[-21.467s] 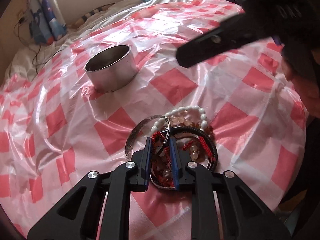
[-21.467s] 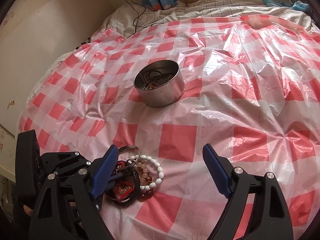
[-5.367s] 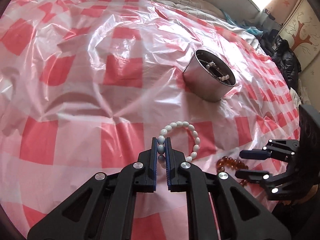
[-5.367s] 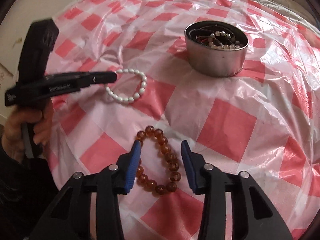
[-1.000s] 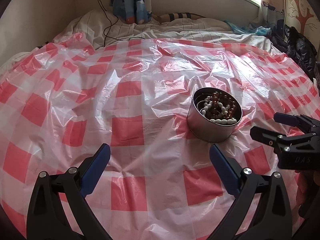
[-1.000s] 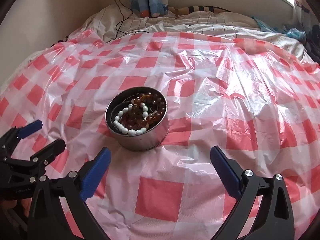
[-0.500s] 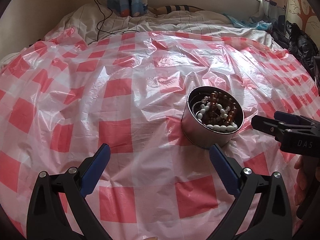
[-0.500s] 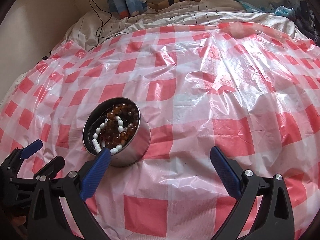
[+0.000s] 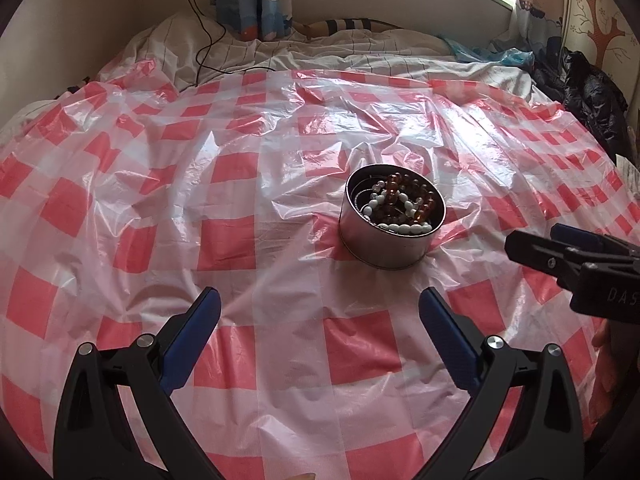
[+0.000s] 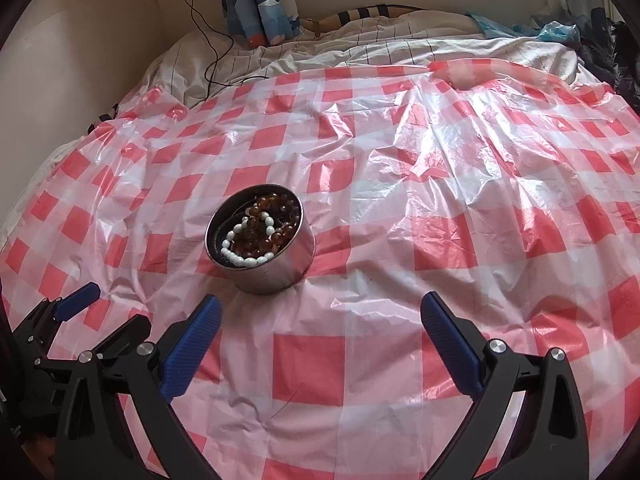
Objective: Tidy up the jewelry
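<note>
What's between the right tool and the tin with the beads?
Nothing but bare checkered plastic sheet lies between the right tool and the tin, in the right wrist view.

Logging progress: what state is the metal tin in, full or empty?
Partly full: the metal tin holds a white bead bracelet and amber beads.

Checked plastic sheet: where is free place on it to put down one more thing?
The checked plastic sheet is bare almost everywhere: the wide stretch right of the metal tin, the strip between tin and white bedding, and the patch before the open right tongs. Crowded only near the tin's left, by the open left tongs.
</note>
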`<state>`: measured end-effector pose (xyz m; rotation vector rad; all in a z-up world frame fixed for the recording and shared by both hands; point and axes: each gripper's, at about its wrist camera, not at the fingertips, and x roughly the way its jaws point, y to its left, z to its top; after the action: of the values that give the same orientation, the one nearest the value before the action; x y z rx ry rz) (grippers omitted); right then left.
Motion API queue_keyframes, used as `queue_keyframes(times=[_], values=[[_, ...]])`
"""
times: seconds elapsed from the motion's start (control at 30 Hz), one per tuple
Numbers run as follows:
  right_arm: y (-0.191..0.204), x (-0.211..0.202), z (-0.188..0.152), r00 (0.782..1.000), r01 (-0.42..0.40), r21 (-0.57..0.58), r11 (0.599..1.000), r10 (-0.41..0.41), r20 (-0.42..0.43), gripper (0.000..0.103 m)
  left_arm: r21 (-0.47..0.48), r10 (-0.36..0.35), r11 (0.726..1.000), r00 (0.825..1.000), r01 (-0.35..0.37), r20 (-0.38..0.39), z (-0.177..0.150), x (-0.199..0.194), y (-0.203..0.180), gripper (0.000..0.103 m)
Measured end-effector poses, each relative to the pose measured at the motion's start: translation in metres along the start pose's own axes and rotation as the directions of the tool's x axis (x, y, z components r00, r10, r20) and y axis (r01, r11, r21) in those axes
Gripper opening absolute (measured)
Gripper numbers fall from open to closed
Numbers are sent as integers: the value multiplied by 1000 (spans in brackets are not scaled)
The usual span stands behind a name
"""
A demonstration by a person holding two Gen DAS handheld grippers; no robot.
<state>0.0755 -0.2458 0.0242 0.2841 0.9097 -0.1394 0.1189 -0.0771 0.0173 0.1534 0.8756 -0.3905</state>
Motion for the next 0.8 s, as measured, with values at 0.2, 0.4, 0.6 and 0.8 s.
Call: queue_keyframes(times=[0.2, 0.4, 0.6, 0.8], values=[[14, -35, -25, 999, -30, 9, 1000, 29, 21, 95, -29, -23, 999, 1000, 23, 18, -9, -24, -7, 95], [21, -47, -52, 999, 13, -42, 999, -11, 53, 95, 36, 26, 999, 999, -27, 22, -24, -32, -17, 95], [10, -30, -44, 997, 43, 13, 999, -44, 57, 95, 12, 77, 997, 997, -78, 25, -24, -22, 4, 95], [20, -5, -43, 999, 49, -35, 998, -49, 10, 95, -103, 30, 994, 1000, -30, -9, -17, -5, 27, 95]])
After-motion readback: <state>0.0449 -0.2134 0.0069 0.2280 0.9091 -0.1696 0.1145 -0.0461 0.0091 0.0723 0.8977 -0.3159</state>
